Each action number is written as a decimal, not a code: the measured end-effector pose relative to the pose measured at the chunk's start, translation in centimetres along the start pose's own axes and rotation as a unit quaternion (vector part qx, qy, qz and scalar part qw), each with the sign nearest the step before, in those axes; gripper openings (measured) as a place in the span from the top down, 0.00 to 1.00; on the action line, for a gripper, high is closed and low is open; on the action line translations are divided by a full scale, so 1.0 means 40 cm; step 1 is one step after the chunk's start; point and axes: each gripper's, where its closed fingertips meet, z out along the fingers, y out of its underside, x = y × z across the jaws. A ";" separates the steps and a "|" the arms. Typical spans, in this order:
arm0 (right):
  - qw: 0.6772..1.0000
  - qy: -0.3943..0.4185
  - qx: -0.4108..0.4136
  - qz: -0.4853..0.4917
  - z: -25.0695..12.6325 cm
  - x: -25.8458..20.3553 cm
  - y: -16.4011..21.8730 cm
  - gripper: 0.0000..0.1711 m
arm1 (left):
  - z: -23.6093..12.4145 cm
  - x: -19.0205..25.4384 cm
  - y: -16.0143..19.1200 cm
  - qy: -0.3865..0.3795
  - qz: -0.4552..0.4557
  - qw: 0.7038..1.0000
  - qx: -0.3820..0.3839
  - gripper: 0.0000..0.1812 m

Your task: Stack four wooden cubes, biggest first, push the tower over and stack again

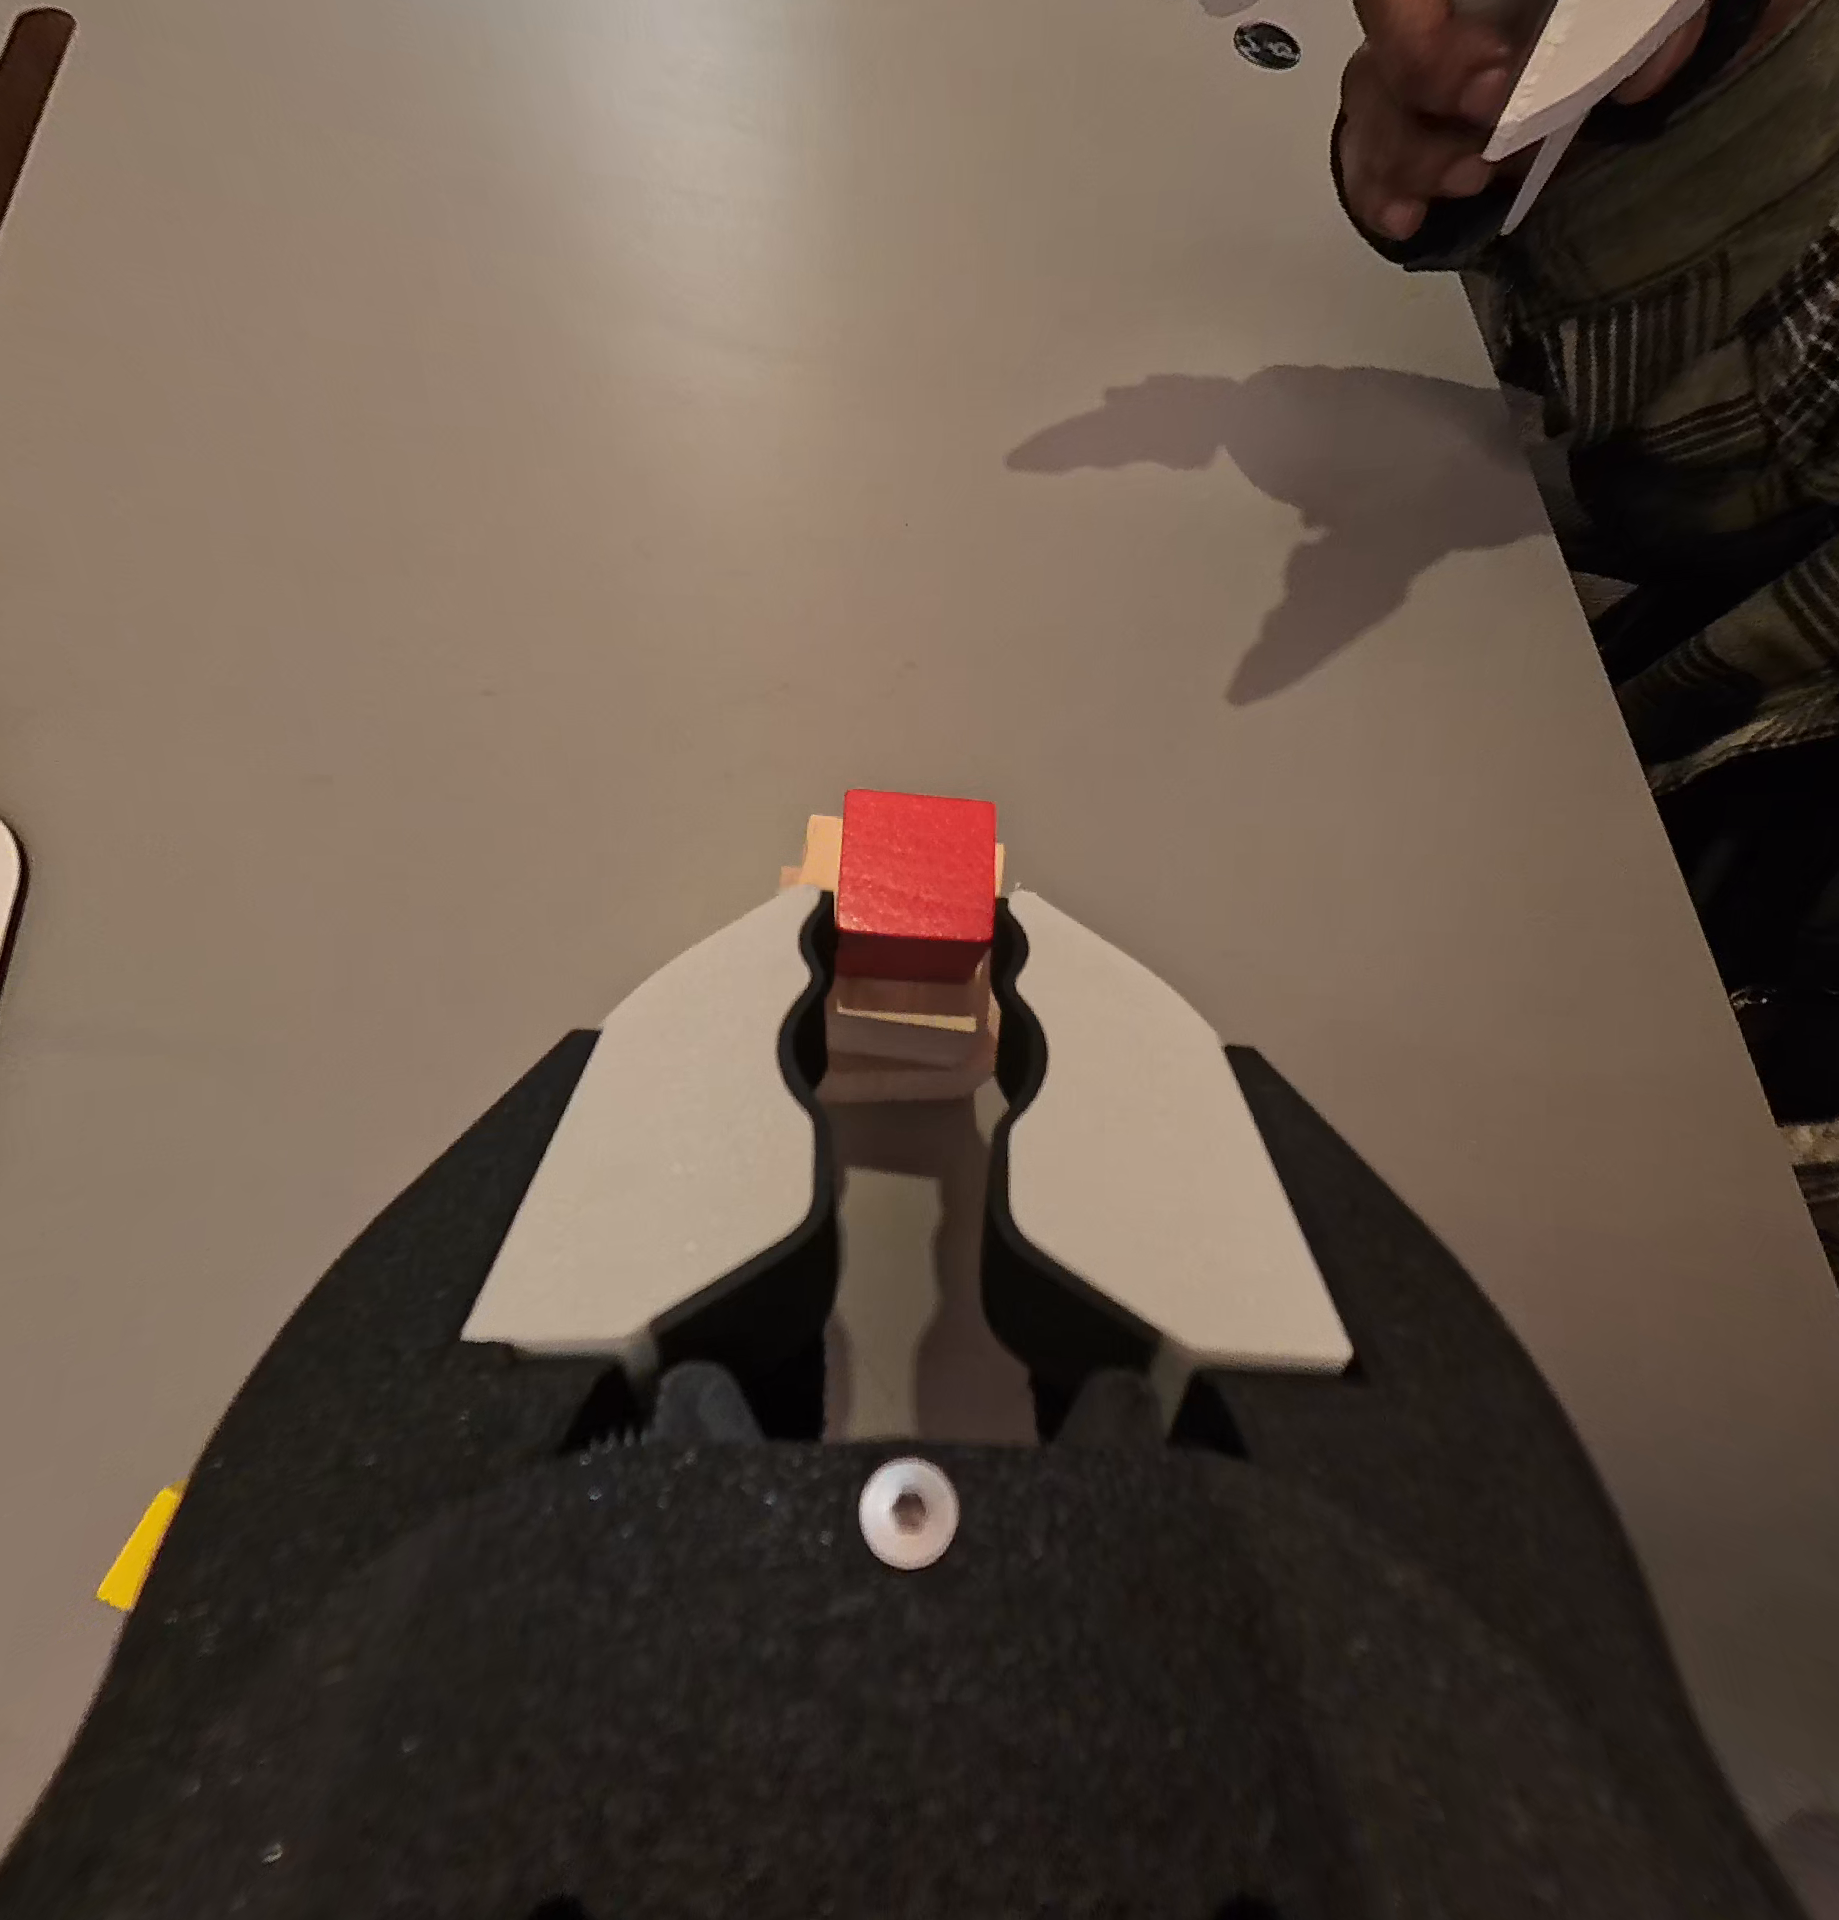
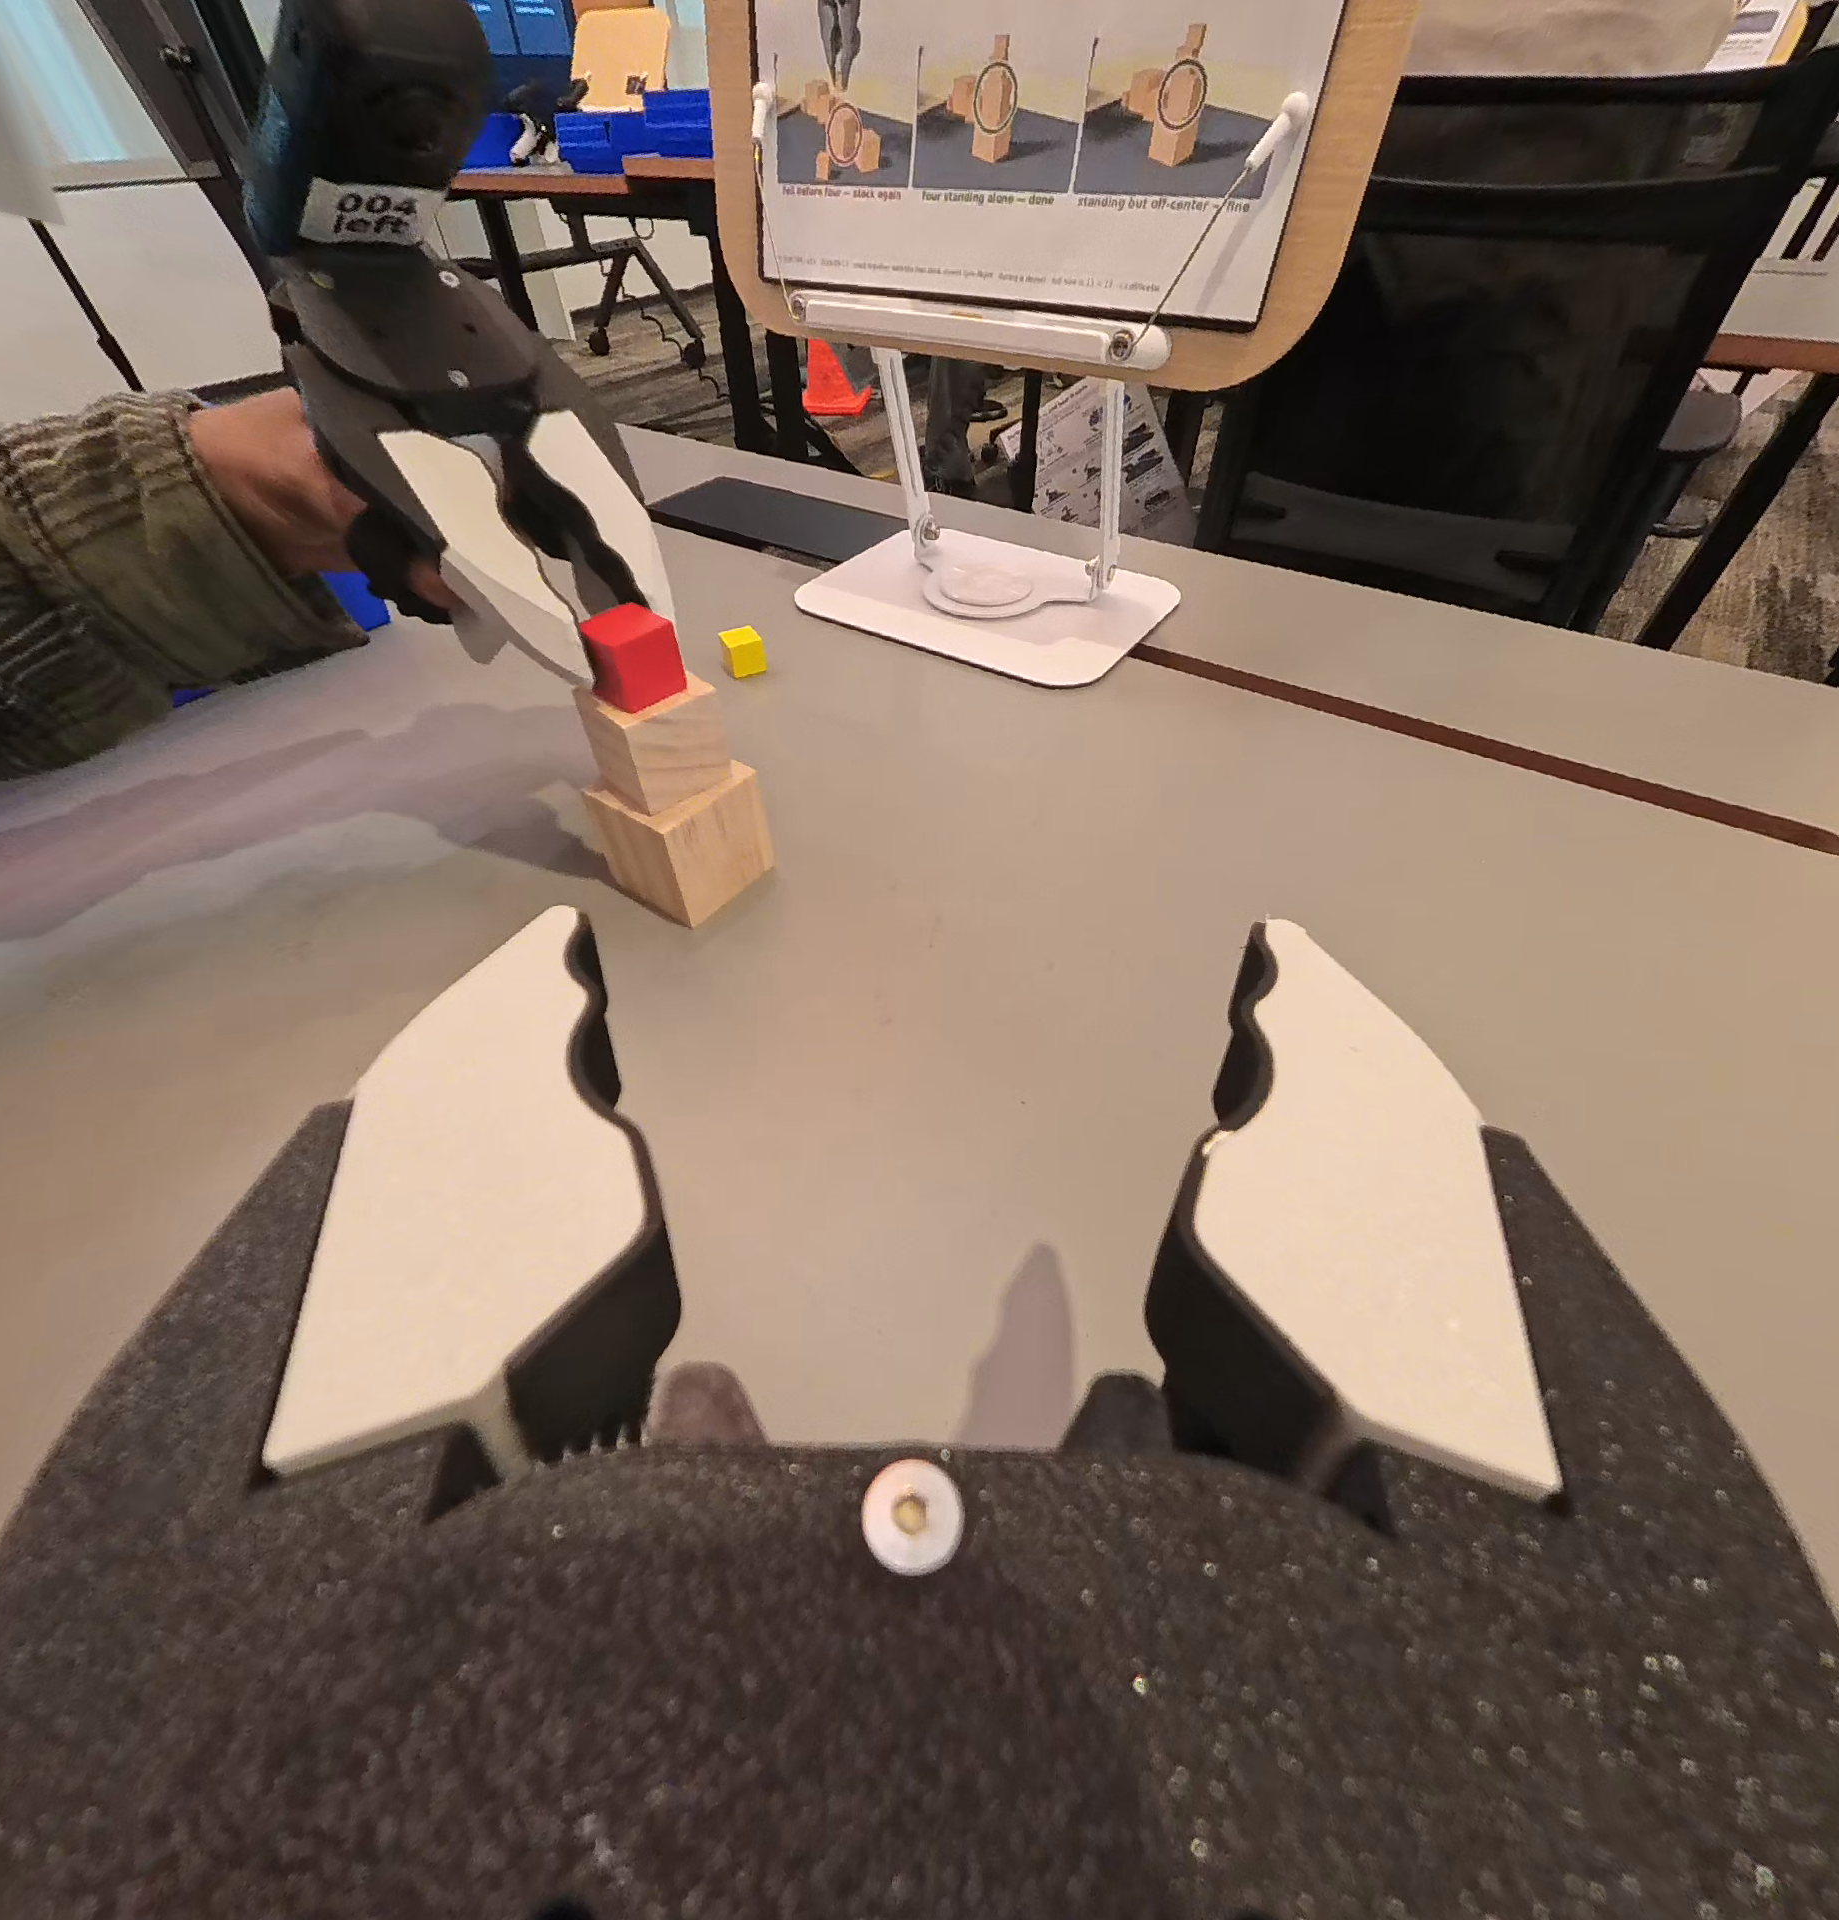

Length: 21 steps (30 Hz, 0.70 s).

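Observation:
A red cube [image 1: 915, 873] sits on top of two stacked plain wooden cubes, a middle one [image 2: 655, 748] on a bigger one [image 2: 686, 847], on the grey table [image 2: 1102, 935]. My left gripper [image 1: 913, 909] is shut on the red cube, fingers on either side of it; the right wrist view also shows it [image 2: 624, 644] reaching down from the left. The wooden cubes beneath [image 1: 894, 1039] show partly between the fingers. A small yellow cube [image 2: 741, 651] lies on the table just behind the tower. My right gripper [image 2: 915, 925] is open and empty, low over the table in front of the tower.
A white stand [image 2: 998, 613] holding a picture board [image 2: 1019, 156] is behind the cubes. A dark slot [image 2: 1517, 748] runs along the table's far side. A person's sleeve [image 2: 84, 561] reaches in from the left. The table edge [image 1: 1621, 727] runs along the right of the left wrist view.

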 end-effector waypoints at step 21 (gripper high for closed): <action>1.000 0.003 0.009 -0.001 -0.012 0.004 -0.011 0.34 | -0.248 -0.267 0.174 -0.196 -0.096 0.976 0.029 0.64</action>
